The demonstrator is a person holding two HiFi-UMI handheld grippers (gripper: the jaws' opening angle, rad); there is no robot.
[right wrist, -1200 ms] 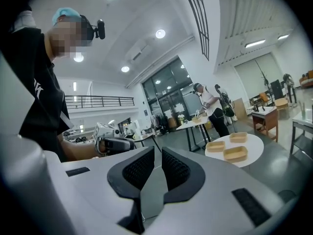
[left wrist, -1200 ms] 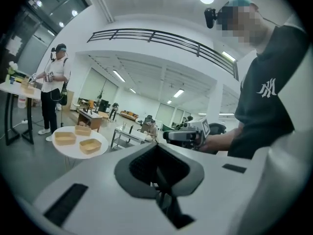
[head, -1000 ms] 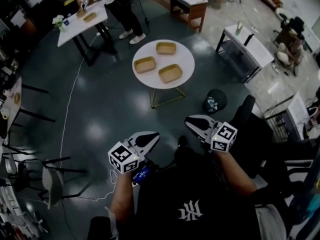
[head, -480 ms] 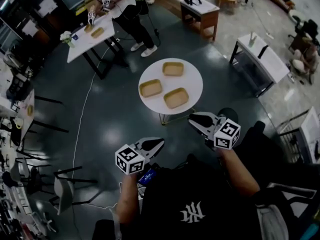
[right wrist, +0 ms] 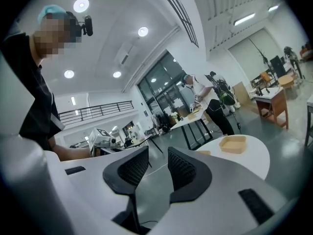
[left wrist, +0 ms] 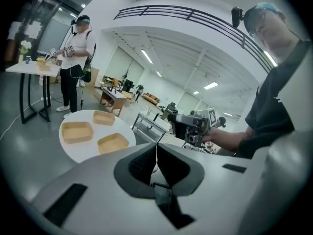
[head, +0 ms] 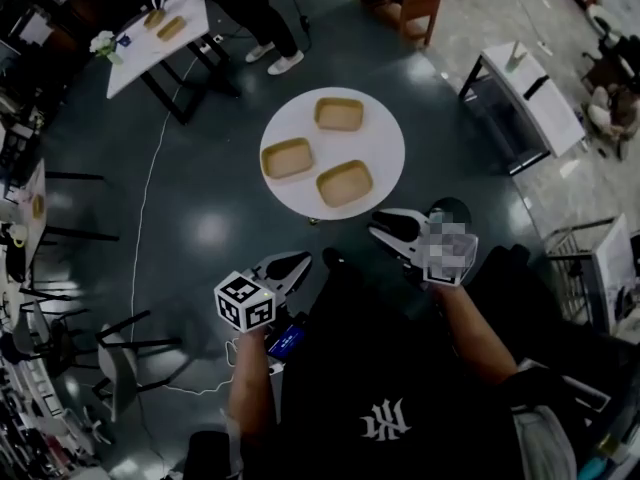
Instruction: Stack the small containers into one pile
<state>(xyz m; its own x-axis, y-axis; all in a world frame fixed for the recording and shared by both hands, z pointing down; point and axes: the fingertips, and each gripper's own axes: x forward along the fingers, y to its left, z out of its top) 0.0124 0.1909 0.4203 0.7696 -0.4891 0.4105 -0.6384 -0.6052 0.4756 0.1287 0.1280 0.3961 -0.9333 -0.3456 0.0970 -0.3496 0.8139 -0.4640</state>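
Head view: three containers point(head: 288, 158) lie singly and apart on the round table point(head: 385, 138), none stacked. Nearest container point(head: 344, 183) sits at 11 o'clock from right gripper point(head: 392, 230) and at 1 o'clock from left gripper point(head: 287, 267); right is nearer. Its long axis runs 8 to 2 o'clock. Right jaws have just been opening, moderate gap, nothing between. Left jaws pressed together, empty.

The person wears a black short-sleeved T-shirt point(head: 400, 368) with a white monogram point(head: 383, 423) and a teal cap point(right wrist: 51, 11). The left claw point(head: 296, 261) and right claw point(head: 378, 225) are white with black ribbed pads point(right wrist: 181, 168).
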